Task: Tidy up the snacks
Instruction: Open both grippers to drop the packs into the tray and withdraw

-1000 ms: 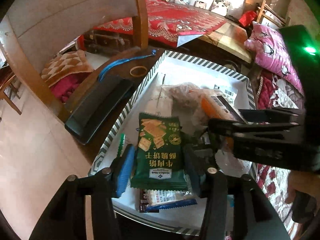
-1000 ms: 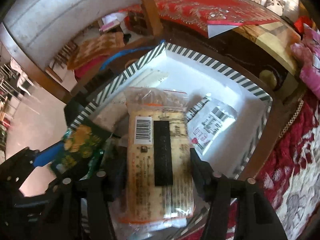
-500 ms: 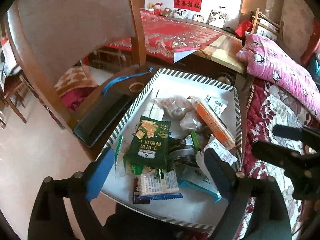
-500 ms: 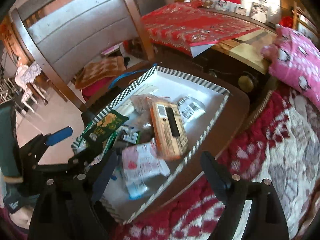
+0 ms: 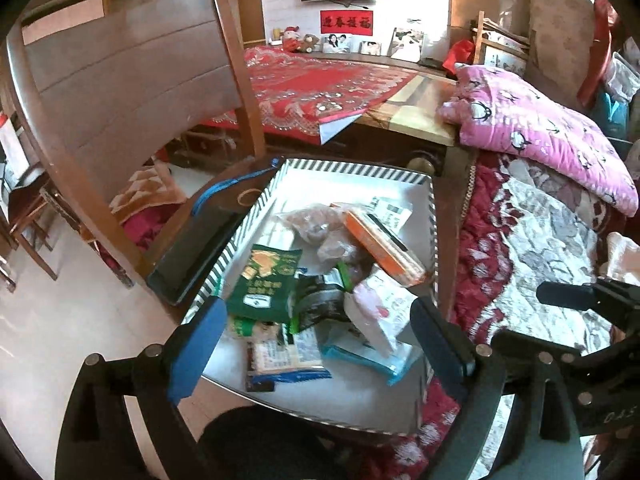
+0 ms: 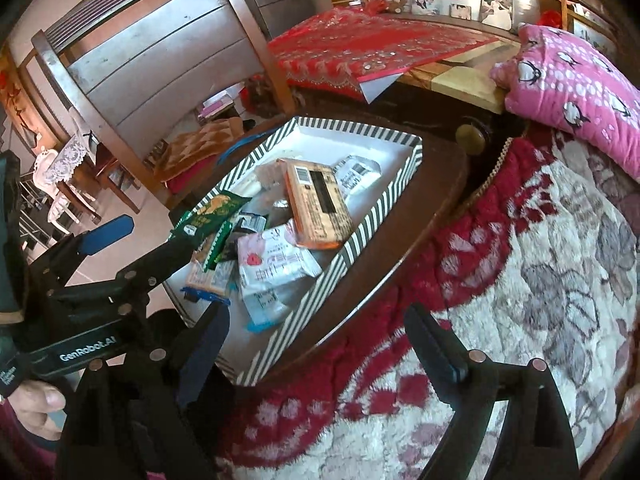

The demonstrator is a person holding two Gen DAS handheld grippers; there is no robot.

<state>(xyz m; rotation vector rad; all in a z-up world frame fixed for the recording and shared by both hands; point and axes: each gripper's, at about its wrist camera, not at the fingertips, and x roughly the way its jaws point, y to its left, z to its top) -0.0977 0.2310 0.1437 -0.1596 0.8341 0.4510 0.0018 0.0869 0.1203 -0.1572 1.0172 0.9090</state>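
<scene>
My left gripper (image 5: 316, 340) hangs above the near end of the striped tray (image 5: 352, 170), jaws just spread wide, nothing between them. My right gripper (image 6: 320, 344) is off the tray's right rim, over the floral rug (image 6: 540, 280), jaws likewise just opened and empty. The tray sits on a dark wooden stool (image 6: 440, 184) beside a chair (image 5: 132, 80). The snacks lie heaped inside: green packet (image 5: 264, 280), orange pack (image 6: 318, 204), pink pouch (image 6: 272, 260).
</scene>
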